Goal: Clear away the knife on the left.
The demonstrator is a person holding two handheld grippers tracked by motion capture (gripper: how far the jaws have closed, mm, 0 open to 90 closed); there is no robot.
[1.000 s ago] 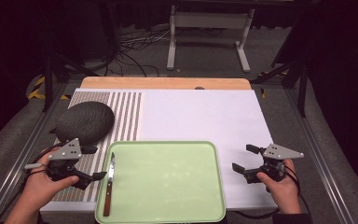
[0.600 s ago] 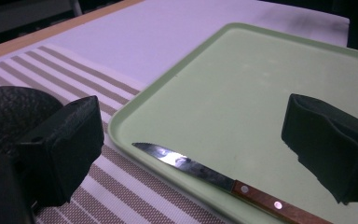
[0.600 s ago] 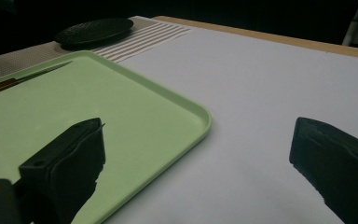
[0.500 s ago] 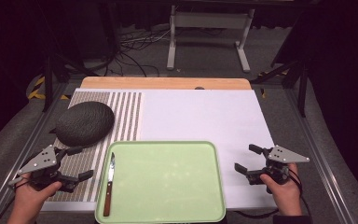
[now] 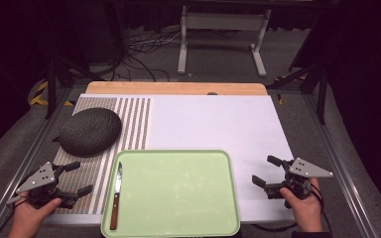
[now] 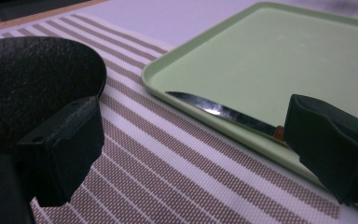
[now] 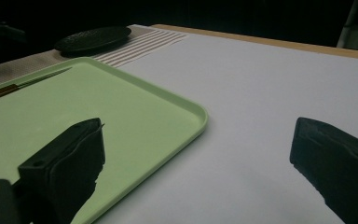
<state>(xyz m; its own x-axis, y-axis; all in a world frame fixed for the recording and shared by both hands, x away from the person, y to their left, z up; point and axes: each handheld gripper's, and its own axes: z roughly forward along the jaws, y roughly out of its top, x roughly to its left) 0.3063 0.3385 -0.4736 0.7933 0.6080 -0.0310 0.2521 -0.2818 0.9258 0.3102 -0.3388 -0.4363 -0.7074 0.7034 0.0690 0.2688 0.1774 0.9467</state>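
A pale green tray (image 5: 178, 168) lies at the table's front middle. A knife (image 5: 116, 196) with a wooden handle rests along its left edge, serrated blade (image 6: 214, 108) pointing away from me. A dark rough oval object (image 5: 90, 130) sits on the striped mat (image 5: 134, 124) at the left. My left gripper (image 5: 77, 178) is open over the mat, left of the tray, empty. My right gripper (image 5: 266, 171) is open over the white surface, right of the tray (image 7: 121, 102), empty.
A white sheet (image 5: 218, 124) covers the table's right part, with a wooden strip (image 5: 178, 88) at the far edge. Beyond the table stand a metal frame (image 5: 221, 34) and cables on the floor. Metal rails run along both table sides.
My left gripper has drawn back left and toward me, away from the tray's edge. The right gripper has shifted slightly toward me.
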